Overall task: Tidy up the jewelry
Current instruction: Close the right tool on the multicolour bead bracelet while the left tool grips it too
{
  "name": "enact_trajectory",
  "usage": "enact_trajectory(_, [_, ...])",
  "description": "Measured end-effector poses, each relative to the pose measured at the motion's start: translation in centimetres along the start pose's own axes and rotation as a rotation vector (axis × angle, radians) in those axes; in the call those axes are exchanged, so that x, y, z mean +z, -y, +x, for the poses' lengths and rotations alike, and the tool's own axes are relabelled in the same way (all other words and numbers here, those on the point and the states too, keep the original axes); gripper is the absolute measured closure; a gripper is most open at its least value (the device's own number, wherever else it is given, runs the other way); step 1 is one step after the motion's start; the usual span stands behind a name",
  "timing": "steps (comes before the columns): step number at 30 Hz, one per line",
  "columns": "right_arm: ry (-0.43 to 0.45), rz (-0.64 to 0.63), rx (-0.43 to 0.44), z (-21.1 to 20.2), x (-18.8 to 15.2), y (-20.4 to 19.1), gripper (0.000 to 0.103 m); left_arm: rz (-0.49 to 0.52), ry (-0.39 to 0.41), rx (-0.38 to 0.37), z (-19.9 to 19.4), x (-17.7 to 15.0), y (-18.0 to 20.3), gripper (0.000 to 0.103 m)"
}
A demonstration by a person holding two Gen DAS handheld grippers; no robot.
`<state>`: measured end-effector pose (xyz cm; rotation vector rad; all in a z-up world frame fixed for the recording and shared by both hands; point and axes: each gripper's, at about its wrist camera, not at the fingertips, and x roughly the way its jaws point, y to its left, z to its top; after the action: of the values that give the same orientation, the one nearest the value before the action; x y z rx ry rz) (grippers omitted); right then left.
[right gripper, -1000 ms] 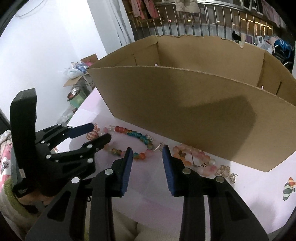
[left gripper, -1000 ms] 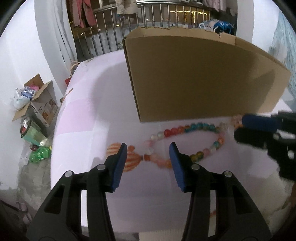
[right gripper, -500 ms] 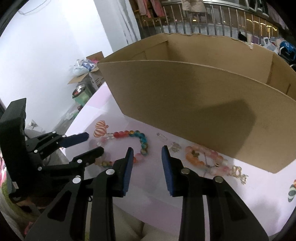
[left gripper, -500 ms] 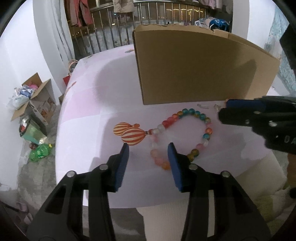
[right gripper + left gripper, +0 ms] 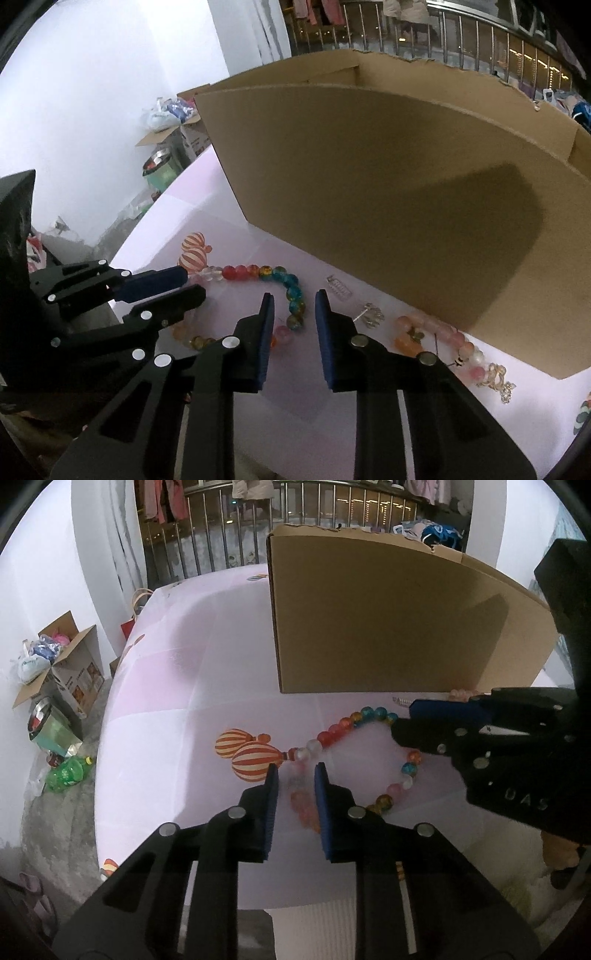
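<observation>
Pink bracelet (image 5: 436,338) in right view only

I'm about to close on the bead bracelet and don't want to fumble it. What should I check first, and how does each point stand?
1. Left gripper open: ok.
2. Bracelet beads between the left fingers: ok, the pale pink stretch lies in the gap.
3. Right gripper open: ok, with the blue-green beads just ahead of it.
4. Grippers apart from each other: ok, though close over the same bracelet.
5. Box open on top: ok.
6. Fingers low enough to reach the beads: cannot tell.
</observation>
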<state>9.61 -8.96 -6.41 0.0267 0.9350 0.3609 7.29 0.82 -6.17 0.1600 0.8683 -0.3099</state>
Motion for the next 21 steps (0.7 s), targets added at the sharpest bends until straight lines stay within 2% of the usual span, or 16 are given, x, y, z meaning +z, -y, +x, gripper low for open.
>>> enact_trajectory(5, [0.005, -0.030, -0.027, 0.3, 0.0, -0.5, 0.084, -0.003, 0.006, 0.001, 0.2, 0.1, -0.1, 0.088])
enact_trajectory(9, [0.008, -0.056, -0.050, 0.4, 0.0, -0.8, 0.091, -0.007, 0.012, 0.005, 0.3, 0.2, -0.2, 0.093])
enact_trajectory(21, [0.031, -0.045, -0.035, -0.6, 0.4, -0.5, 0.093, -0.044, 0.030, -0.011, -0.5, 0.6, -0.5, 0.094])
